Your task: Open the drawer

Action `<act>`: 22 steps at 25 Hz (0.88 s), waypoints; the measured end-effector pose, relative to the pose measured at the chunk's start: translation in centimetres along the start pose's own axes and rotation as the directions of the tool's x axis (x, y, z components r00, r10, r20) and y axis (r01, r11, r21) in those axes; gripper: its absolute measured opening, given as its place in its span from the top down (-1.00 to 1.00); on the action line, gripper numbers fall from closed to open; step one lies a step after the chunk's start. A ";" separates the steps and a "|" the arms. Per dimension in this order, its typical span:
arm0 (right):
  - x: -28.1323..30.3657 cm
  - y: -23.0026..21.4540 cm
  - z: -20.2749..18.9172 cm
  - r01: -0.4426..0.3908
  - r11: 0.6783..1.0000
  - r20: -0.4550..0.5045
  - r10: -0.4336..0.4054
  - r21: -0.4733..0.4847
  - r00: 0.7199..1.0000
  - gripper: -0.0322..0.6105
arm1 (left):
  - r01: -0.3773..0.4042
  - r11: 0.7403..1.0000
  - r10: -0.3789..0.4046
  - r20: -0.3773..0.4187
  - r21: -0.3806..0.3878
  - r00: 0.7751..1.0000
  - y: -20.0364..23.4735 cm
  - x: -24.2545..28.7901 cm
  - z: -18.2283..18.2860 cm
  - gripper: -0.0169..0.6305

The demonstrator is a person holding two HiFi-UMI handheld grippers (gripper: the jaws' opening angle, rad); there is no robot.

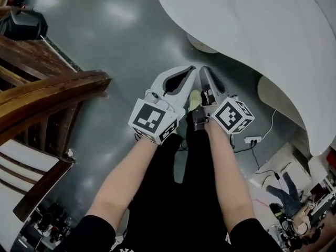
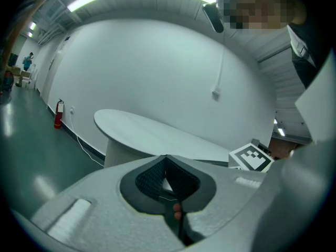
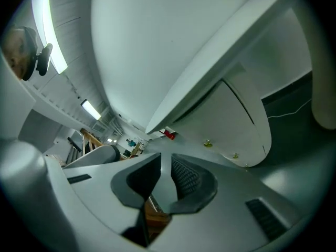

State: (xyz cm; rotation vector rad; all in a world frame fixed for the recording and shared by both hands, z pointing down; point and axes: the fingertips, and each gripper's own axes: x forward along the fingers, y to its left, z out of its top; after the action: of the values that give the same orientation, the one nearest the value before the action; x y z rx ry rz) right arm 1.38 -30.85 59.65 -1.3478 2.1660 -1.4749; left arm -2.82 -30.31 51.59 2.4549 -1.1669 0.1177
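Observation:
No drawer can be made out in any view. In the head view my two grippers are held side by side over the grey floor (image 1: 121,41), pointing toward a white curved table (image 1: 252,30). The left gripper (image 1: 186,73) has its jaws closed tip to tip, with nothing between them (image 2: 167,159). The right gripper (image 1: 203,70) has a narrow gap between its jaws and holds nothing (image 3: 165,161). The right gripper view looks up at the table's underside (image 3: 173,62) and at a white rounded base panel (image 3: 236,125) with small brass fittings.
A wooden chair (image 1: 47,96) stands close on the left. A black bag (image 1: 23,24) lies at the far left. A white power strip (image 1: 253,139) with its cable lies on the floor by the table base (image 1: 275,96). A fire extinguisher (image 2: 58,114) stands by the wall.

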 end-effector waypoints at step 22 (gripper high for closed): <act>11.8 -13.1 0.4 -0.018 0.982 0.133 -0.007 0.189 0.991 0.47 | 0.003 1.000 -0.004 0.023 0.020 1.000 8.4 7.3 -8.4 0.92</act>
State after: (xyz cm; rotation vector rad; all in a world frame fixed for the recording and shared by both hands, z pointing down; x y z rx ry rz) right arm 2.36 -41.22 73.84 -1.3321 1.8944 -1.5004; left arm -3.62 -36.91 63.85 2.4818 -1.1766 0.1014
